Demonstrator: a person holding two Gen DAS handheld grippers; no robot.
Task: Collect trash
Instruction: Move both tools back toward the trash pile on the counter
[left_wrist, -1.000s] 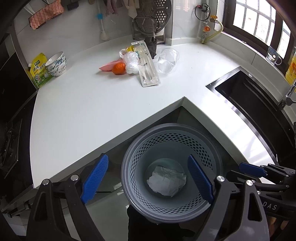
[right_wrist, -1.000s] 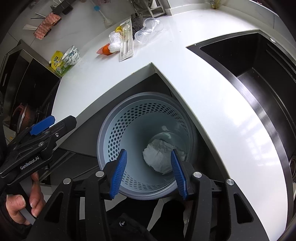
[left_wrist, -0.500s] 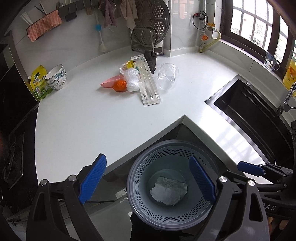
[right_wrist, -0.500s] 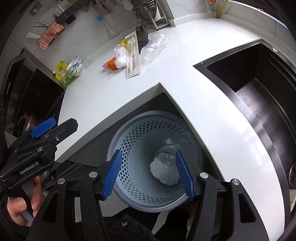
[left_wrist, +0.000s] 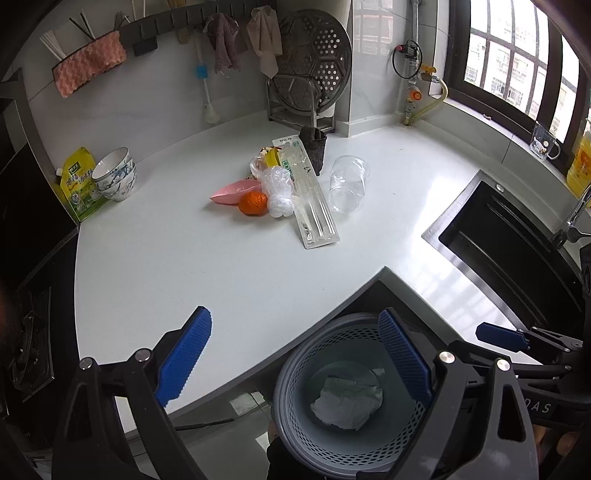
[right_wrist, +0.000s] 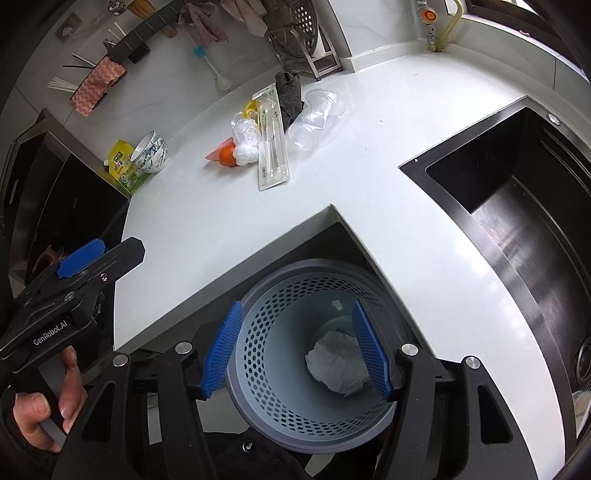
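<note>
Both grippers hang empty over the basket: left gripper (left_wrist: 295, 362) has its jaws spread wide, right gripper (right_wrist: 297, 350) stands partly open, nothing between the pads of either. I read the grey perforated waste basket (left_wrist: 295, 417) as standing on the floor in the notch of the white counter (left_wrist: 166, 266), with one crumpled white paper (left_wrist: 347, 404) lying on its bottom.

Remaining trash sits well apart, clustered at the back of the counter: clear plastic cup (left_wrist: 348, 184) on its side, long clear blister pack (left_wrist: 312, 199), crumpled clear plastic bag (left_wrist: 277, 190), orange fruit (left_wrist: 253, 203), pink scrap (left_wrist: 234, 192), dark cloth (left_wrist: 314, 146). Black sink (right_wrist: 517, 236) to the right; stacked bowls (left_wrist: 114, 173) to the left.

Versus one second back: both views have lifted, more of the wall shows, the basket sits lower in frame, and both sets of jaws stand wider.
</note>
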